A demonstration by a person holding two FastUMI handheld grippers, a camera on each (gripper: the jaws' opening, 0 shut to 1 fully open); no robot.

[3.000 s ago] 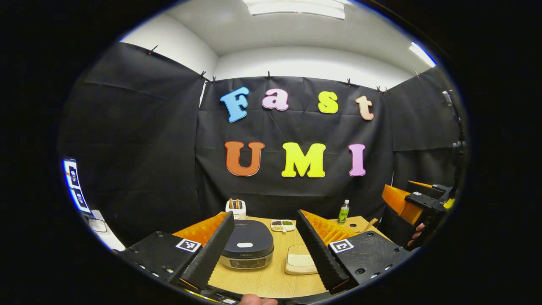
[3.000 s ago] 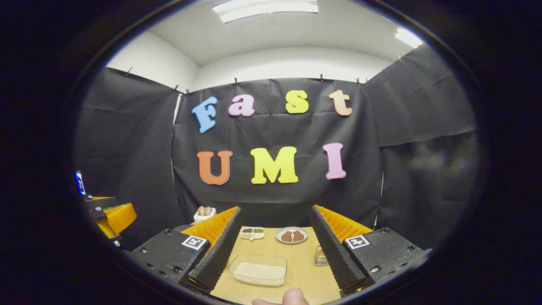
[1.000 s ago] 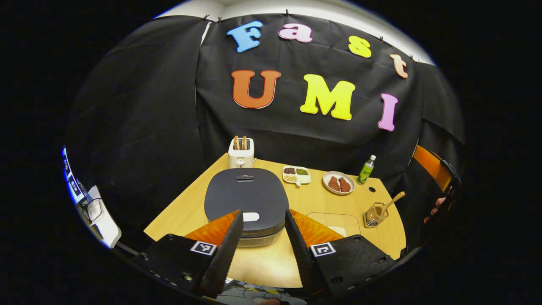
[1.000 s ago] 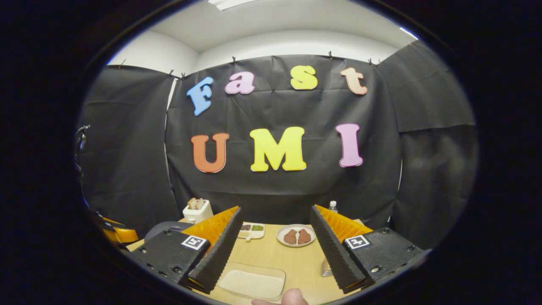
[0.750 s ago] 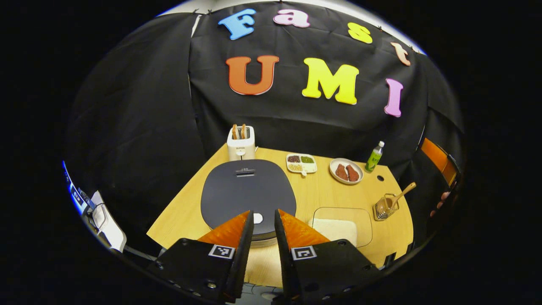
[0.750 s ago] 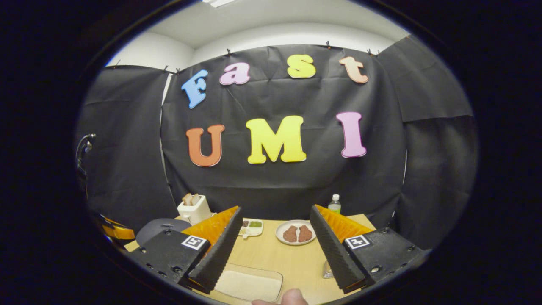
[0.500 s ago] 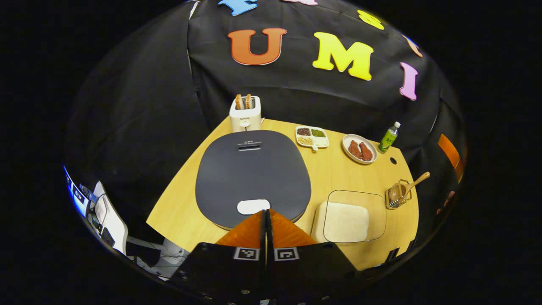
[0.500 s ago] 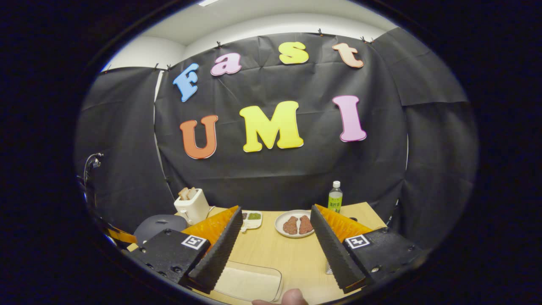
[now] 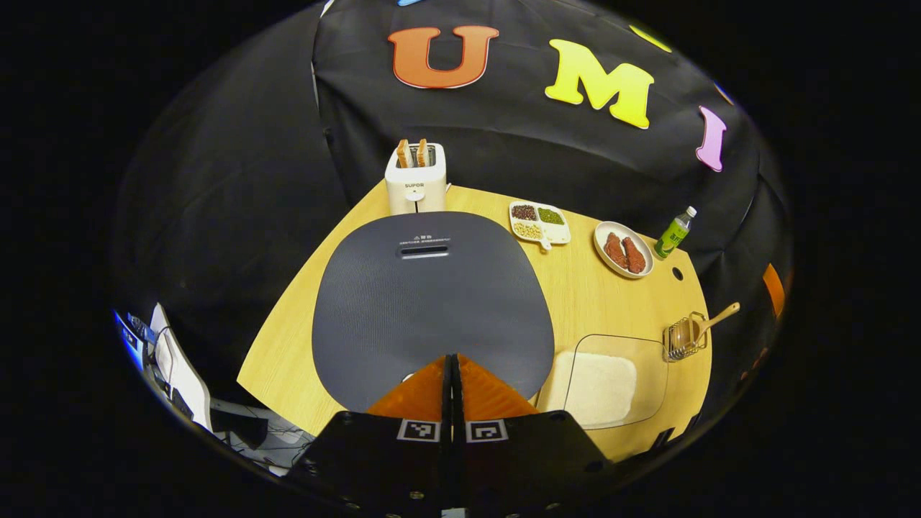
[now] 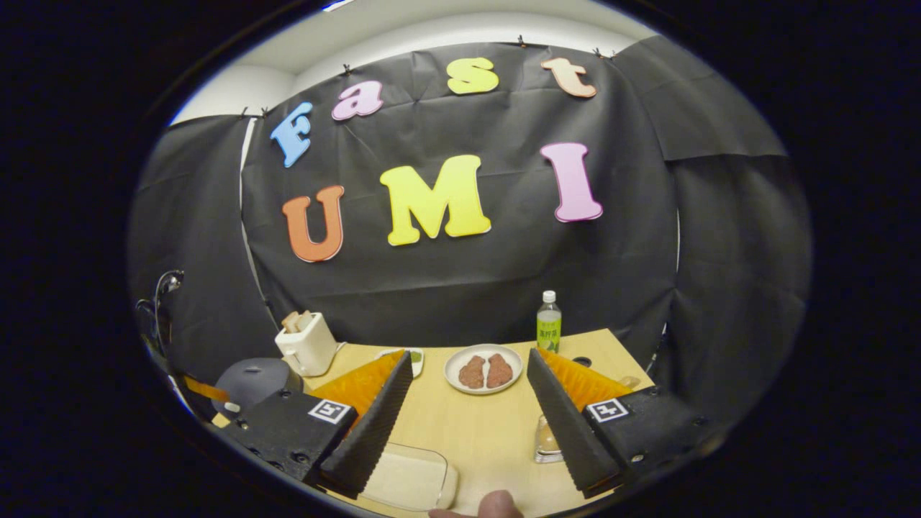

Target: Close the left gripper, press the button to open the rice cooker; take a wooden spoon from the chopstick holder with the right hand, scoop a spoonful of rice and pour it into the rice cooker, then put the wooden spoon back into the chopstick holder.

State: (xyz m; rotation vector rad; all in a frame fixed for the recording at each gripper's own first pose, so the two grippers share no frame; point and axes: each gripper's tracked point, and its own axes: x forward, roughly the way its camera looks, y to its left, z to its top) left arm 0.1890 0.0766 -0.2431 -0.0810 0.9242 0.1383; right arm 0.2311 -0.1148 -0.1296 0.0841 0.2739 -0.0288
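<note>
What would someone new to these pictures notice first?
The broad dark grey rice cooker lid fills the middle of the left gripper view, with the left tool shut right at its near edge. To its right sit a clear glass dish of white rice and a wire holder with a wooden spoon.

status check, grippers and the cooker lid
Left hand-held gripper shut, tips over the dark grey rice cooker, lid down. Right hand-held gripper open, empty. Wooden spoon in wire chopstick holder.
</note>
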